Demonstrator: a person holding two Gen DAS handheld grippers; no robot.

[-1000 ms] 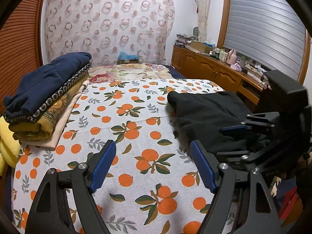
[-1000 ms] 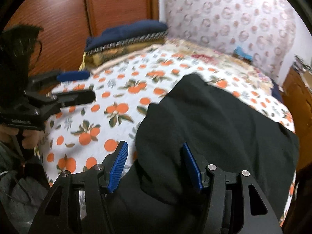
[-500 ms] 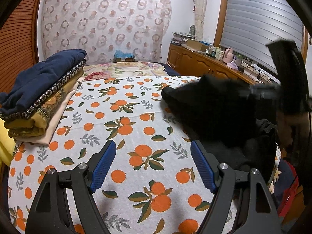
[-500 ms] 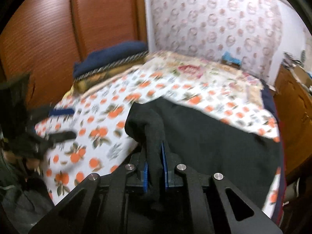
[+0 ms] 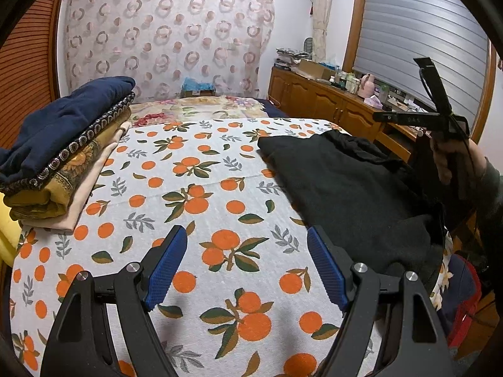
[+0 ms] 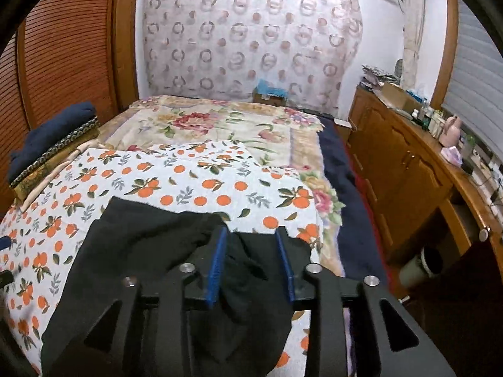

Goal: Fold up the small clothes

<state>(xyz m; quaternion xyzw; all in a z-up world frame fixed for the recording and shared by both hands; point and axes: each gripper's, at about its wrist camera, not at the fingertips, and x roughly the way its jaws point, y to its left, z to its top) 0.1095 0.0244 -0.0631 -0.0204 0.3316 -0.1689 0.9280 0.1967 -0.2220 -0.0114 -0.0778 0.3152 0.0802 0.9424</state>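
A black garment point(image 5: 345, 185) lies on the right side of the orange-print sheet point(image 5: 201, 194); it also shows in the right wrist view point(image 6: 141, 251). My left gripper point(image 5: 245, 267) is open and empty, low over the sheet, left of the garment. My right gripper point(image 6: 251, 260) is open above the garment's near right part, a fold of black cloth lying loose between its jaws. In the left wrist view the right gripper's body point(image 5: 440, 116) is raised at the far right, its fingertips hidden.
A stack of folded clothes, navy on top point(image 5: 59, 132), sits at the bed's left edge, also in the right wrist view point(image 6: 50, 144). A floral blanket point(image 6: 226, 125) covers the far bed. A wooden sideboard point(image 6: 408, 169) runs along the right wall.
My right gripper, shut on a raised fold of the black garment half a second ago, has opened and the cloth has dropped. The left gripper stayed open and barely moved.
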